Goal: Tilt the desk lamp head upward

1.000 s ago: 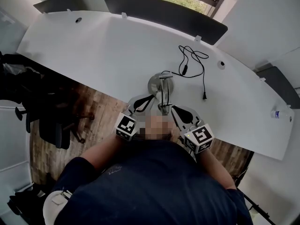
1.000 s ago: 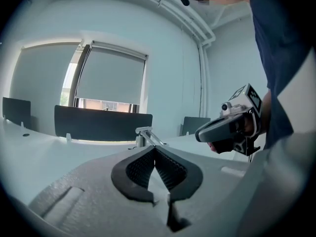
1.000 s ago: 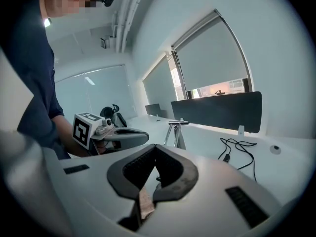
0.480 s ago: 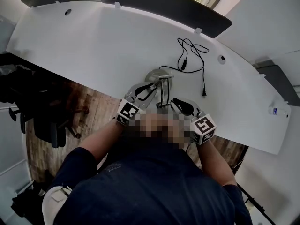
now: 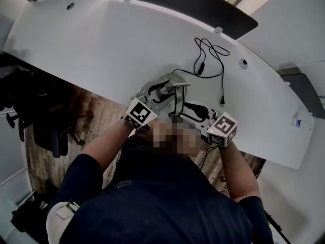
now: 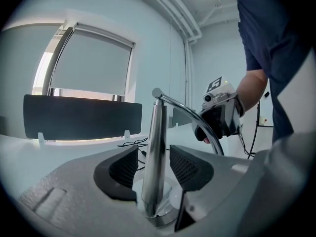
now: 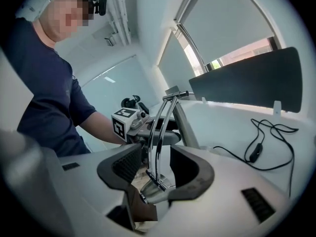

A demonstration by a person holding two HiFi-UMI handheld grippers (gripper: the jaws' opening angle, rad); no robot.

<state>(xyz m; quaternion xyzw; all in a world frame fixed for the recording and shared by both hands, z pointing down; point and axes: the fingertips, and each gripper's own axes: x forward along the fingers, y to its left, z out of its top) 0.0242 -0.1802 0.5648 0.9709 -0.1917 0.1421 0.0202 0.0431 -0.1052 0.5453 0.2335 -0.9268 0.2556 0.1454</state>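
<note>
A chrome desk lamp stands near the white desk's front edge, its round base point(image 5: 171, 80) under a tapered post point(image 6: 154, 152). A thin twin-rod arm point(image 7: 162, 132) runs back toward the person to the lamp head point(image 7: 150, 194). My left gripper point(image 5: 161, 89) has its jaws on either side of the post point(image 6: 154, 164). They have just been opening, and a gap shows on both sides. My right gripper point(image 5: 192, 111) straddles the twin-rod arm just above the head point(image 7: 158, 164). Its jaws have also just been opening, and the pads point(image 7: 129, 163) stand clear of the rods.
A black cable point(image 5: 210, 60) with a switch and plug lies on the desk point(image 5: 101, 44) behind the lamp. A dark screen panel point(image 5: 193, 6) lines the far edge. A small bottle point(image 5: 303, 123) sits far right. An office chair point(image 5: 35, 116) stands on the wooden floor at left.
Both grippers have dropped and moved forward onto the lamp, the left one reaching the post by the base. Both pairs of jaws have spread apart.
</note>
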